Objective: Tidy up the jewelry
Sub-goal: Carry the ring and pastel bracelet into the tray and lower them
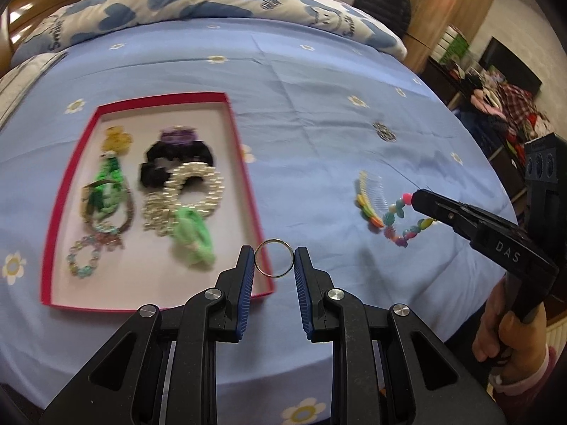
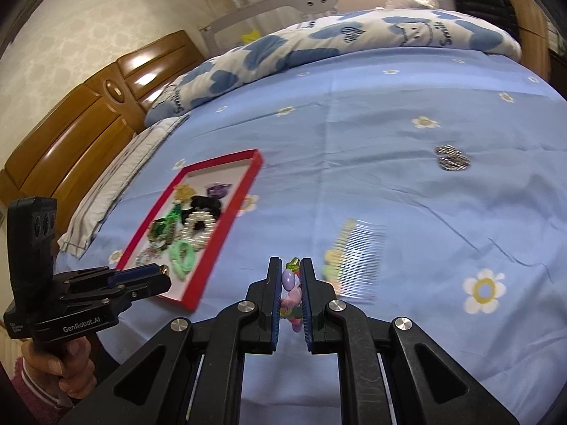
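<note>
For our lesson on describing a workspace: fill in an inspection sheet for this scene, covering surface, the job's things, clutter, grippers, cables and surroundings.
Surface: bed under a blue flowered sheet.
Job's things: red tray holding bracelets and hair ties; hair comb and silver piece loose on the sheet.
Clutter: nothing seen.
Grippers: left gripper shut on a metal ring; right gripper shut on a colourful bead bracelet.
Cables: nothing seen.
Surroundings: folded duvet, wooden headboard, piled clothes.
</note>
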Available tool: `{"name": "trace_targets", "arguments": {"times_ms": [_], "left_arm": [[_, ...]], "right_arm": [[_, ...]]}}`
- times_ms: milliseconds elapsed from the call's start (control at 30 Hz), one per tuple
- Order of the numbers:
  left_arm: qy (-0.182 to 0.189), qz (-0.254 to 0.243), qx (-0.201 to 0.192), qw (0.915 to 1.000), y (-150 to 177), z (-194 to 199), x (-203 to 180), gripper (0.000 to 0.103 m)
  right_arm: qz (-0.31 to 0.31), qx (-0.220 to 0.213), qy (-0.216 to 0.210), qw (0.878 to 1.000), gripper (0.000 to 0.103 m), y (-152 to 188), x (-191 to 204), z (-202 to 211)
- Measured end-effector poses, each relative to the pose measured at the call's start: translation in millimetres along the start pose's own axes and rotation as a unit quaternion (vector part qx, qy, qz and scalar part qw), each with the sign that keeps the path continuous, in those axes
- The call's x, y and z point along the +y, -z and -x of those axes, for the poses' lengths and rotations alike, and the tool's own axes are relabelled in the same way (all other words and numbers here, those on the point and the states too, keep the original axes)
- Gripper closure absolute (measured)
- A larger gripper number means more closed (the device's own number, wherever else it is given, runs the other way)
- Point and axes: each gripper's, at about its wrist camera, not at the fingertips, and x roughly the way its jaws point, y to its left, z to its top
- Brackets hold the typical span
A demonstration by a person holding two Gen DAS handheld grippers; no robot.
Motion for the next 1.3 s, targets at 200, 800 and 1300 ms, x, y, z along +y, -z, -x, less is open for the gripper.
{"name": "trace_targets", "arguments": {"times_ms": [200, 800, 1300], "left_arm": [[-0.017, 0.029, -0.013, 0.9993, 2, 12, 32, 0.082], [-0.065, 0.095, -0.027, 0.993, 9, 31, 110, 0.082], [-0.088, 0.103, -0.001, 0.9908, 5, 1, 134, 0.082]], "right_arm": [[0.029, 0.007, -0.028, 0.999, 0.093, -9, 37, -13], [0.094, 0.043, -0.107, 0.989, 0.093, -21, 130, -65], [0.094, 0.085, -0.123, 0.984, 0.093, -15, 152, -120]]}}
